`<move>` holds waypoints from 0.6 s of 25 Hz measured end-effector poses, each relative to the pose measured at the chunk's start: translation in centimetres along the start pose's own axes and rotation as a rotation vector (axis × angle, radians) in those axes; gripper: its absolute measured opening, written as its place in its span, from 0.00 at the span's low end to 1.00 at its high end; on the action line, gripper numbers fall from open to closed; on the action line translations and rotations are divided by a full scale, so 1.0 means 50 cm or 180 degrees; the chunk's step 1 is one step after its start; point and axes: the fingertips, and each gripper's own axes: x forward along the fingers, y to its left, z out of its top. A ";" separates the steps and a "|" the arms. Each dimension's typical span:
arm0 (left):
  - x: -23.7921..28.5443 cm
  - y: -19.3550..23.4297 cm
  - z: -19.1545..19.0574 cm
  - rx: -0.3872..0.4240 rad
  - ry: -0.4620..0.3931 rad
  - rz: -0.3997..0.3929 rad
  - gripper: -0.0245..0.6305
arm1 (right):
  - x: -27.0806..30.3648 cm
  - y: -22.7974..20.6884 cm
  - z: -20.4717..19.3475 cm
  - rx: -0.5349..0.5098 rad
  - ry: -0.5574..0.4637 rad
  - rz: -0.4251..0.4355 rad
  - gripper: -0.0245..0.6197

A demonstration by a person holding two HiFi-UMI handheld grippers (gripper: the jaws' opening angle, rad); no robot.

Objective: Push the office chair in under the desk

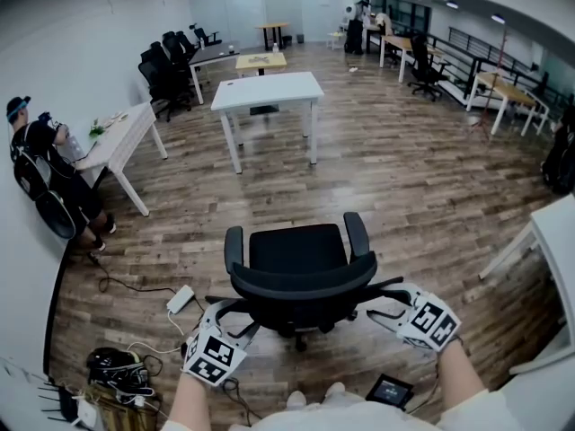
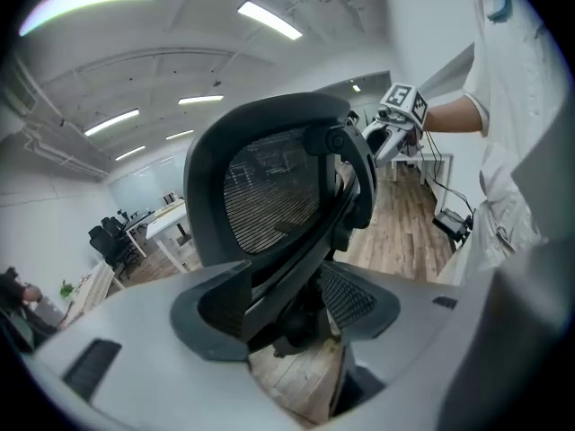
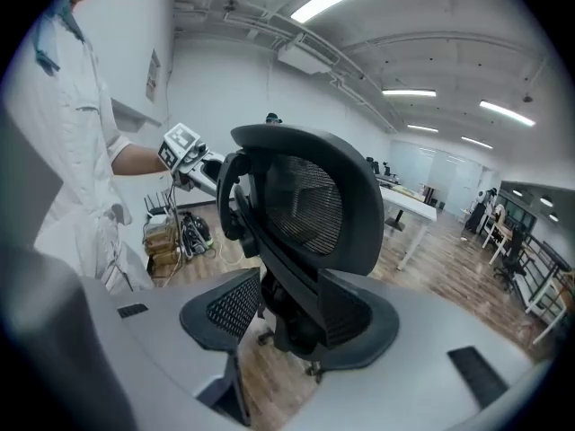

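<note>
A black mesh-back office chair (image 1: 298, 272) stands on the wood floor just in front of me, its back toward me and its seat facing a white desk (image 1: 267, 92) some way off. My left gripper (image 1: 241, 318) is at the left edge of the backrest and my right gripper (image 1: 374, 306) at the right edge. In the left gripper view the left gripper (image 2: 287, 323) stands open, with the chair back's lower frame (image 2: 296, 268) between the spread jaws. In the right gripper view the right gripper (image 3: 289, 320) is open in the same way around the chair back (image 3: 310, 241).
Another white desk (image 1: 553, 233) juts in at the right. A power strip (image 1: 181, 299) with cables, a dark bag (image 1: 115, 366) and a tablet (image 1: 389, 390) lie on the floor near my feet. A person (image 1: 47, 173) sits at the left desk; black chairs (image 1: 166, 72) stand farther back.
</note>
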 end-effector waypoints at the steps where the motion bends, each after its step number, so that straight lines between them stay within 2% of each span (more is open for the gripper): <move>1: 0.003 0.000 -0.007 0.0084 0.0078 -0.0030 0.42 | 0.002 -0.003 0.001 -0.0084 0.0072 0.0001 0.37; 8: 0.026 0.022 -0.048 0.0660 0.0725 -0.0153 0.51 | 0.015 -0.033 -0.026 -0.0462 0.0524 0.0094 0.42; 15: 0.053 0.031 -0.076 0.0806 0.1126 -0.0278 0.52 | 0.033 -0.057 -0.070 -0.0720 0.0941 0.0152 0.45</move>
